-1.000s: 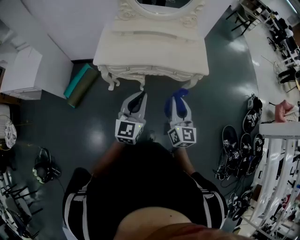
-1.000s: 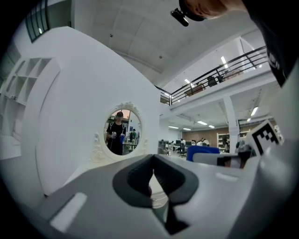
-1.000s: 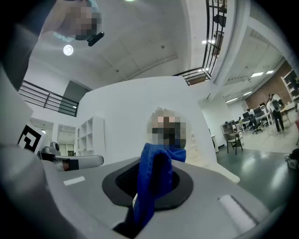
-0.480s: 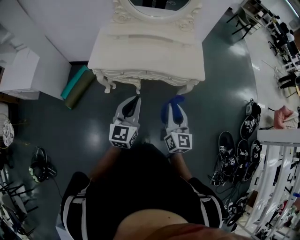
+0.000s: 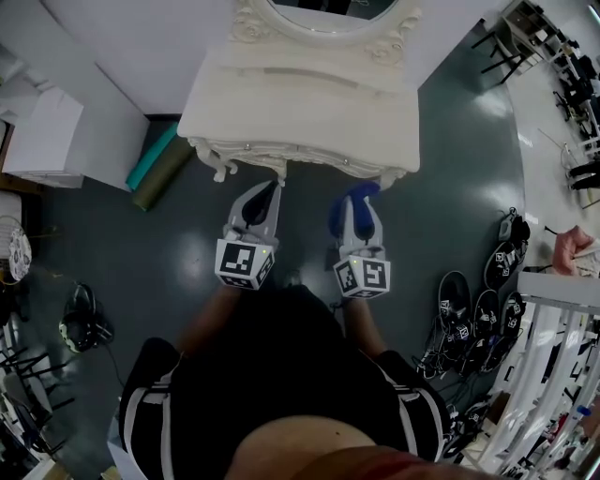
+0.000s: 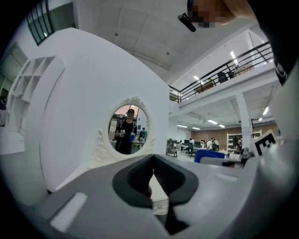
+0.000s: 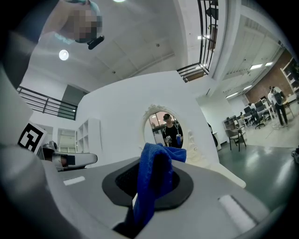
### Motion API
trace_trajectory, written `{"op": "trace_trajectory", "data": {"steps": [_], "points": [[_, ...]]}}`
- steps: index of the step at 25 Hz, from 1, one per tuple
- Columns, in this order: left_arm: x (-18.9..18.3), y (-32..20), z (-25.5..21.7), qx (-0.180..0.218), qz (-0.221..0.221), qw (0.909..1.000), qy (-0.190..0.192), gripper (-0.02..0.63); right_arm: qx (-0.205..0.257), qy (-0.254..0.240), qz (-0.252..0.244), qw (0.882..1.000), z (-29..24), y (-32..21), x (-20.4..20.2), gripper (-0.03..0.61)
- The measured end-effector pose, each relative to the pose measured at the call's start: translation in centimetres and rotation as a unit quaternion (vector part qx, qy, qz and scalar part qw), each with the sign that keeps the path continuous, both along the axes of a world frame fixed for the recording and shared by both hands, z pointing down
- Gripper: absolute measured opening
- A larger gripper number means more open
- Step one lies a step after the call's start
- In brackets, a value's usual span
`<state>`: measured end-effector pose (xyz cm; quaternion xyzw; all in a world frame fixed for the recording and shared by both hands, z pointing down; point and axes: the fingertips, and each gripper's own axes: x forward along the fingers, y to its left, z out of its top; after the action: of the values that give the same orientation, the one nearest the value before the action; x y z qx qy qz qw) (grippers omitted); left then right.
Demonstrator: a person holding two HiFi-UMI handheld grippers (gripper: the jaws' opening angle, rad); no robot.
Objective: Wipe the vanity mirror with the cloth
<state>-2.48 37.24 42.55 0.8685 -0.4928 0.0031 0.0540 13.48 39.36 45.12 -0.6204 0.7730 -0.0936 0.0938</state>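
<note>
The white vanity table point(image 5: 300, 103) stands ahead of me, its oval mirror point(image 5: 323, 11) cut off at the head view's top edge. In the left gripper view the mirror point(image 6: 128, 130) reflects a person holding both grippers. My left gripper point(image 5: 268, 190) is shut and holds nothing; its dark pads point(image 6: 135, 179) meet. A blue cloth point(image 7: 153, 179) hangs from my right gripper point(image 5: 358, 199), which is shut on it. The mirror point(image 7: 166, 130) shows beyond the cloth. Both grippers hover side by side just short of the vanity's front edge, over the dark floor.
Teal and olive rolled mats point(image 5: 155, 169) lie left of the vanity. A white cabinet point(image 5: 42, 136) stands further left. Several shoes point(image 5: 473, 305) sit on the floor at the right beside a white rack point(image 5: 553, 328). A dark headset point(image 5: 80, 328) lies at the left.
The head view swayed a little. Both grippers stay side by side in front of the vanity, and the cloth is still in the right one.
</note>
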Motion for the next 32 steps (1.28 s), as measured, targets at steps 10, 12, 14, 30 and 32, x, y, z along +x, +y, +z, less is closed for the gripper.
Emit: {"op": "trace_trajectory", "data": {"steps": [10,12,14,30,32], "points": [[-1.4,-12.7,-1.0,0.020,0.035,0.9992,0.009,0.009,0.015,0.010,0.043,0.999,-0.7,-10.7,-1.1,0.041],[-2.0,-15.0,-1.3,0.015,0.044,0.9988,0.011,0.009,0.015,0.010,0.054,0.998,-1.1,-13.0,-1.4,0.041],[-2.5,-17.2,-1.5,0.011,0.056,0.9983,0.013,0.009,0.014,0.009,0.064,0.998,-1.4,-15.2,-1.9,0.041],[-2.1,-28.4,-2.3,0.010,0.073,0.9968,0.031,0.009,0.014,0.015,0.087,0.996,-2.4,-26.0,-1.1,0.041],[-1.2,-29.4,-2.7,0.013,0.067,0.9971,0.033,0.009,0.015,0.014,0.082,0.996,-2.4,-27.4,-0.3,0.041]]}}
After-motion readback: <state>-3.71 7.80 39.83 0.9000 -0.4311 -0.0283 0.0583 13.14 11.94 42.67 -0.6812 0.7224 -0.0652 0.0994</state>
